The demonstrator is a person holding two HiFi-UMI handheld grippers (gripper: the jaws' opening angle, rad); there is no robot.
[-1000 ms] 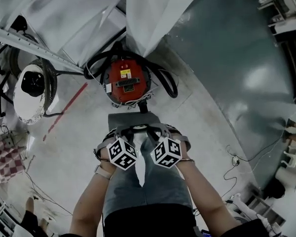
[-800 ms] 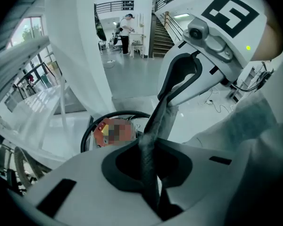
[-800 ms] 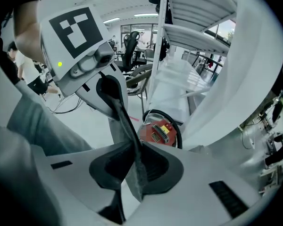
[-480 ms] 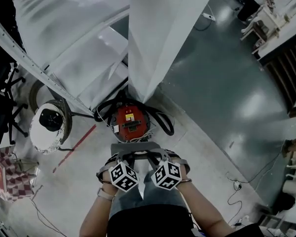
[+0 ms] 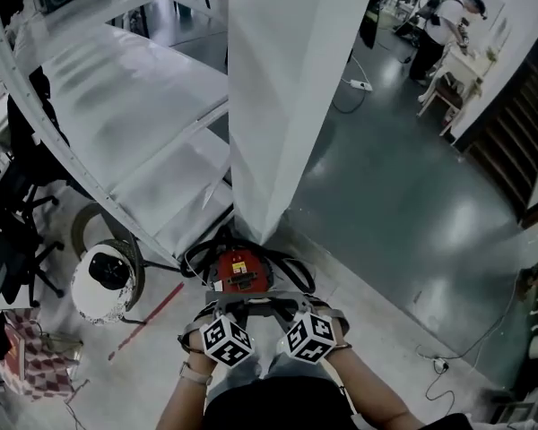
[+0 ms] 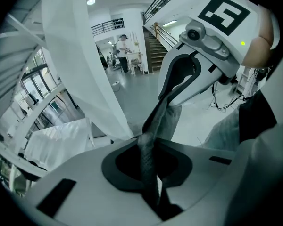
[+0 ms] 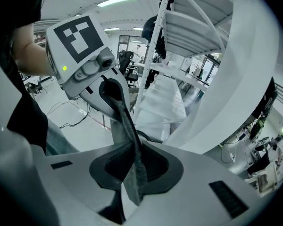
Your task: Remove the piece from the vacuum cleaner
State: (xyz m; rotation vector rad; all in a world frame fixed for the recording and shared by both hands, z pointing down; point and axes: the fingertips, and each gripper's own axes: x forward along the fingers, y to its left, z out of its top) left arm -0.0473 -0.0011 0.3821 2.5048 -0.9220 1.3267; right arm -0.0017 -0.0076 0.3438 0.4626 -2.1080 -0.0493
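**Head view and both gripper views.** The gray piece (image 5: 255, 301) is held up between the two grippers, just beside the red vacuum cleaner (image 5: 240, 270) that stands on the floor (image 5: 386, 195). The left gripper (image 6: 148, 166) is closed narrowly on one edge of the piece. The right gripper (image 7: 132, 167) is clamped on the opposite edge.

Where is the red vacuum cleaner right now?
In the head view, the red vacuum cleaner sits on the floor, low and centre, at the foot of the white pillar, just beyond the grey piece.
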